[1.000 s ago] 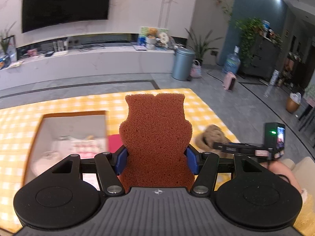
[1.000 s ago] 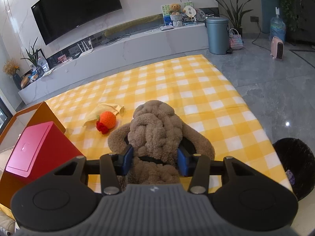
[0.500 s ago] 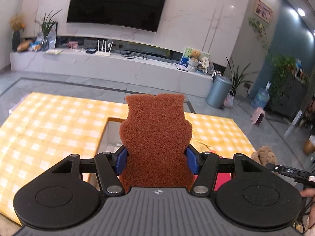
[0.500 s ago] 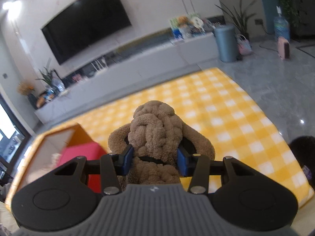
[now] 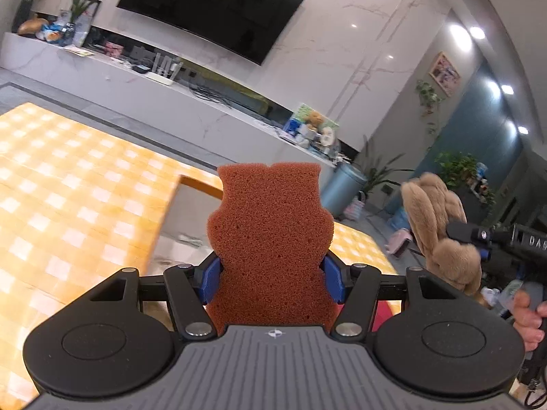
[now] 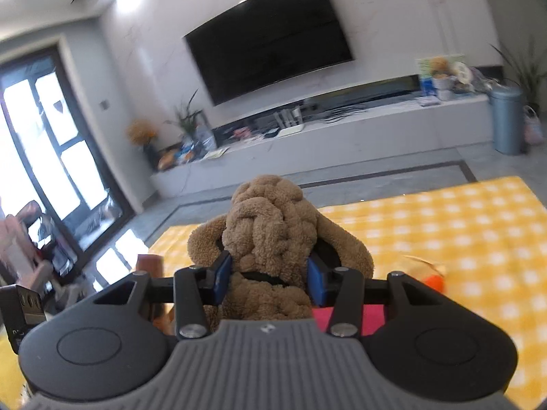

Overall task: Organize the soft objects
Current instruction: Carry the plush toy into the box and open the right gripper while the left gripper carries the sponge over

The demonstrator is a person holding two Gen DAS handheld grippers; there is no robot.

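My left gripper (image 5: 270, 275) is shut on an orange-brown sponge (image 5: 270, 235) cut in a bear shape, standing upright between the blue pads. Behind the sponge lies an open orange-rimmed box (image 5: 191, 212) on the yellow checked mat (image 5: 68, 191). My right gripper (image 6: 270, 282) is shut on a tan knotted plush toy (image 6: 270, 225); the left wrist view shows that plush toy (image 5: 441, 232) held up at the right by the right gripper (image 5: 478, 239), a hand (image 5: 530, 317) on its handle. A pink lid (image 6: 345, 317) shows below the right gripper's fingers.
A small orange knitted toy (image 6: 432, 282) lies on the yellow mat (image 6: 444, 225). A long white TV bench (image 6: 342, 136) with a black TV (image 6: 270, 37) above runs along the back wall. A grey bin (image 6: 507, 119) stands at its right end.
Both grippers swung across the room with their loads. The right gripper rose with the plush toy and now shows at the right of the left wrist view. The left view rolled.
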